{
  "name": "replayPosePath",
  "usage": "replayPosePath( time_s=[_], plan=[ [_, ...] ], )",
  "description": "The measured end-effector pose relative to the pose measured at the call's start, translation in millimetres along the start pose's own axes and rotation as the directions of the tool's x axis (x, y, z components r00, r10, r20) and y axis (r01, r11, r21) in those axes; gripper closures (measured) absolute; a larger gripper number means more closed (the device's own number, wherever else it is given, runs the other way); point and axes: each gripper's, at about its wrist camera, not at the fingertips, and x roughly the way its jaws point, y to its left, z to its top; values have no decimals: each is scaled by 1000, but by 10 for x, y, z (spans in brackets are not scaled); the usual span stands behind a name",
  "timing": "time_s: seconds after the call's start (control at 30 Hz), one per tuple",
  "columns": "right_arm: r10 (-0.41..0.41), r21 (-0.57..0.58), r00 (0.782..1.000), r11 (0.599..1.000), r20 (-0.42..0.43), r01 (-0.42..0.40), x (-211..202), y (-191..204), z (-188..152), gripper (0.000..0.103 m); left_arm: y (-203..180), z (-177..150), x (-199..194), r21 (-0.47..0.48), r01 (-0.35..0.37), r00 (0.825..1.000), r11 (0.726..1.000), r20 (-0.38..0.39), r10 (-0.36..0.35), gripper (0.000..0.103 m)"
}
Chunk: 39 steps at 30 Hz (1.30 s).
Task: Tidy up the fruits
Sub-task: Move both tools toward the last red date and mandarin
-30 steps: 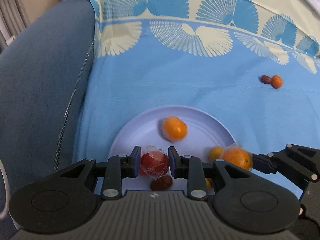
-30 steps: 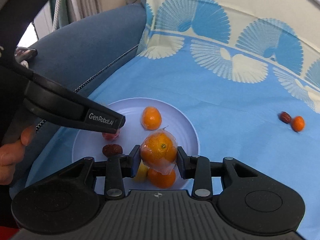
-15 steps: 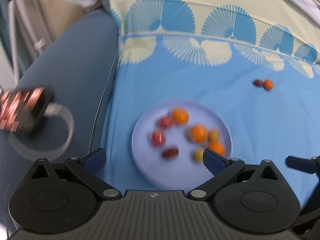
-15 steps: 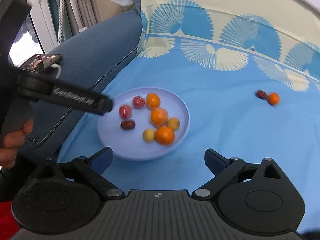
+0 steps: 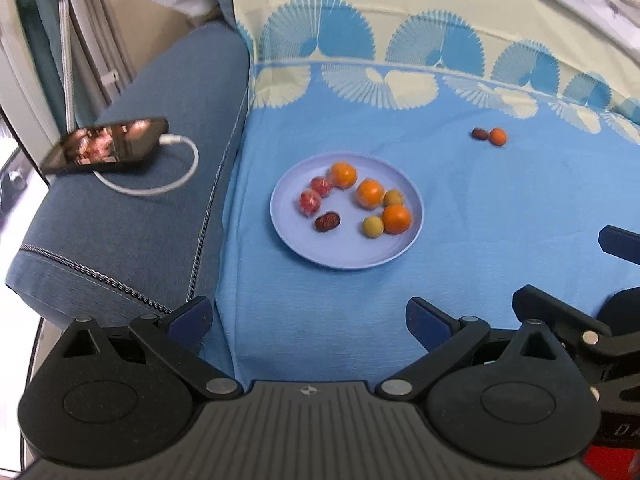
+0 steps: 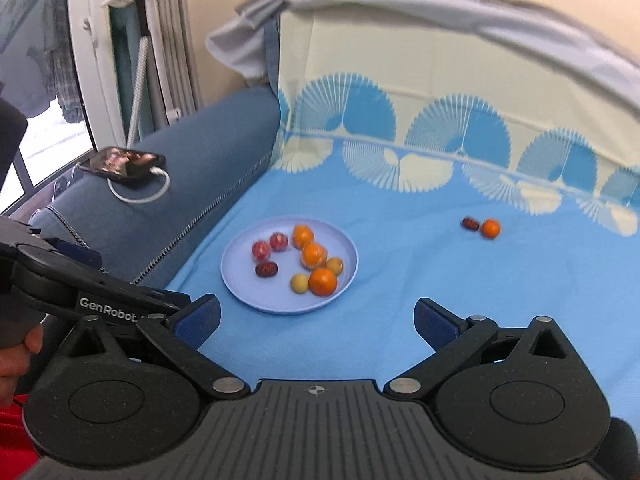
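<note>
A pale blue plate [image 5: 344,264] [image 6: 272,300] lies on the blue patterned cloth. It holds three oranges [image 5: 370,194], two red wrapped fruits [image 5: 310,202], a brown date [image 5: 327,221] and two yellow-green fruits [image 5: 373,226]. A small orange [image 5: 497,136] [image 6: 490,228] and a second date [image 5: 479,133] [image 6: 470,223] lie together on the cloth, far right of the plate. My left gripper [image 5: 306,314] is open and empty, well back from the plate. My right gripper [image 6: 316,312] is also back from it, its jaws still opening with nothing between them.
A phone [image 5: 108,146] [image 6: 122,162] with a white cable [image 5: 160,188] lies on the blue sofa arm to the left. The cloth runs up the sofa back behind. A person's hand [image 6: 16,360] holds the left gripper at the lower left edge.
Both grippers let go of their wrapped fruit, the left a red one and the right an orange, onto the plate. They opened wide and drew back and up from the plate.
</note>
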Motion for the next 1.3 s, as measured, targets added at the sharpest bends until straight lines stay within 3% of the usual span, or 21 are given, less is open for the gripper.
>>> replayPosePath(
  time_s=[0.17,0.43,0.87,1.3],
  plan=[
    [-11,-14,999,1000,43,12,-219,26,-13,1,-52,-12,-220,5,-4,998,1000,62,4,0],
    [-21,12,997,1000,70,20,-316,-10,-62,1,-121,-46,-280,29,-5,997,1000,73,3,0],
    [13,26,999,1000,37,-14,-238,2,-97,1,-83,-72,-223,22,-18,999,1000,50,17,0],
    [-56,19,996,998,76,55,-207,-45,23,1,-35,182,-90,-7,10,998,1000,58,-10,0]
  ],
)
